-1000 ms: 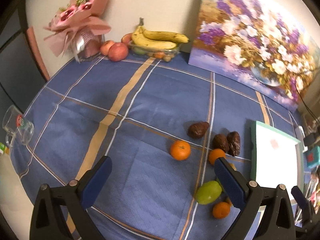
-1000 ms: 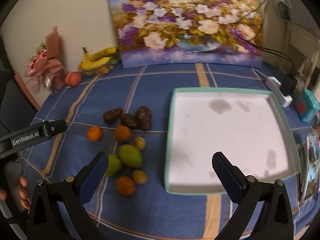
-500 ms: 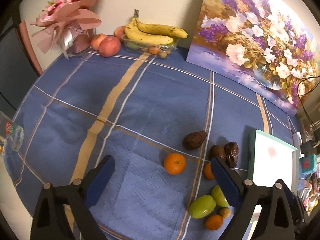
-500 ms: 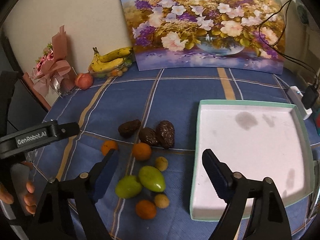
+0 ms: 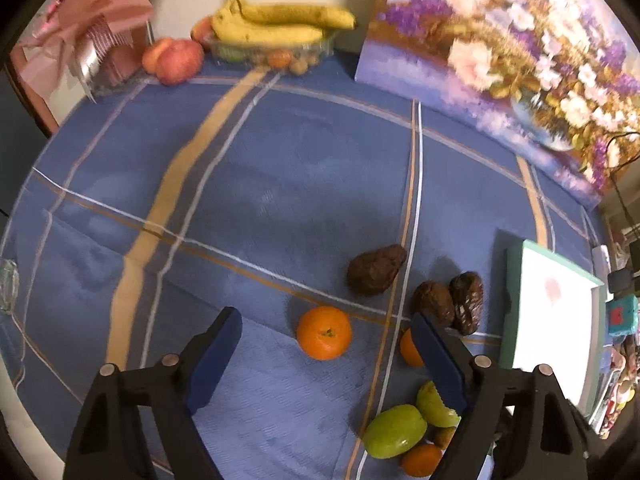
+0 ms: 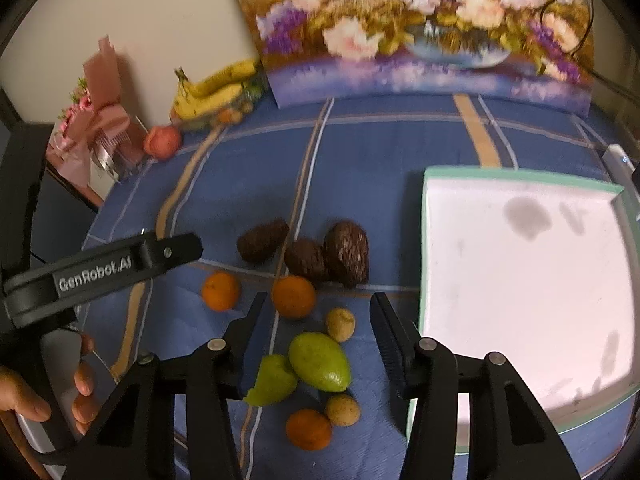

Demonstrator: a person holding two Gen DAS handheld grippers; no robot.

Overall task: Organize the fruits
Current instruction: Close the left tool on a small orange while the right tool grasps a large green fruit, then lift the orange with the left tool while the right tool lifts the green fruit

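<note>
Loose fruit lies on the blue checked tablecloth. An orange [image 5: 324,333] sits between the fingers of my open, empty left gripper [image 5: 326,344], still apart from them. Three dark brown fruits [image 5: 376,270] lie beyond it. My right gripper [image 6: 318,320] is open and empty over a second orange [image 6: 293,296], a small yellow-brown fruit [image 6: 340,324] and a green mango [image 6: 320,361]. A second green fruit [image 6: 272,380], a third orange [image 6: 309,429] and another small fruit [image 6: 342,410] lie nearer. The white tray with a green rim [image 6: 520,300] is empty at the right.
A flower painting [image 6: 420,32] leans on the back wall. Bananas [image 5: 276,24] in a clear dish, peaches [image 5: 176,60] and a pink bouquet [image 5: 96,40] stand at the back left. A glass mug [image 5: 8,284] is at the left edge. Cables and small devices lie right of the tray.
Both grippers have moved forward and down toward the fruit. The left one now frames the lone orange; the right one has shifted left from the tray to over the fruit cluster.
</note>
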